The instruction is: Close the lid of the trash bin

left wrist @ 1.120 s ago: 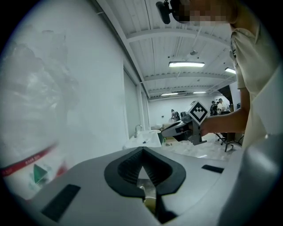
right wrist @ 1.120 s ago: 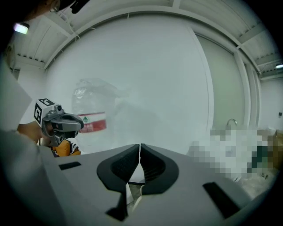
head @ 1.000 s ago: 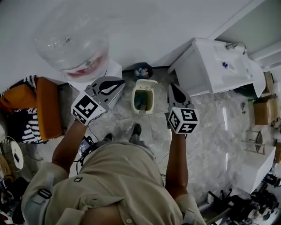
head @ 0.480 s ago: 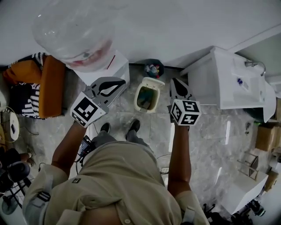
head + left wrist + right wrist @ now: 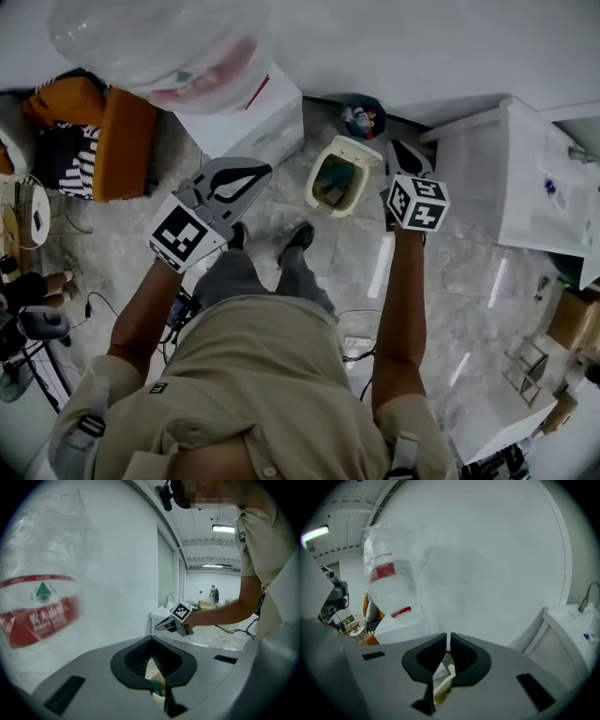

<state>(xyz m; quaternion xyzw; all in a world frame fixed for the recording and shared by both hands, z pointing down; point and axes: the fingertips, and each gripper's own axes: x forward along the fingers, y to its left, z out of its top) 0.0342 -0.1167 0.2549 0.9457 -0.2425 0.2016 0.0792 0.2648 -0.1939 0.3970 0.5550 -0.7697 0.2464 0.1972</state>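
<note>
Standing on the glossy grey marble floor (image 5: 450, 281), the trash bin (image 5: 313, 187) is a small cream plastic tub with rounded corners. Its lid (image 5: 359, 147) is tipped up and back at the far edge, so the dark inside with some litter shows. It sits by the white wall, between a white boxy dispenser (image 5: 258, 122) that carries a big clear water bottle (image 5: 159, 47) with a red label, and a white cabinet (image 5: 487, 178). A small dark round bin (image 5: 362, 116) stands just behind it.

The right tool (image 5: 396, 147) hangs just beside the bin's right side. The arm reaches almost straight forward, and the jaws are drawn together to a hairline slit with nothing gripped. The left tool (image 5: 265, 170) is held off to the bin's left, apart from it, on a forearm angled outward. Its tips meet around an empty loop-shaped hollow. Both tools are smooth grey shells with ribbed black pads and a checkered cube at the rear.
</note>
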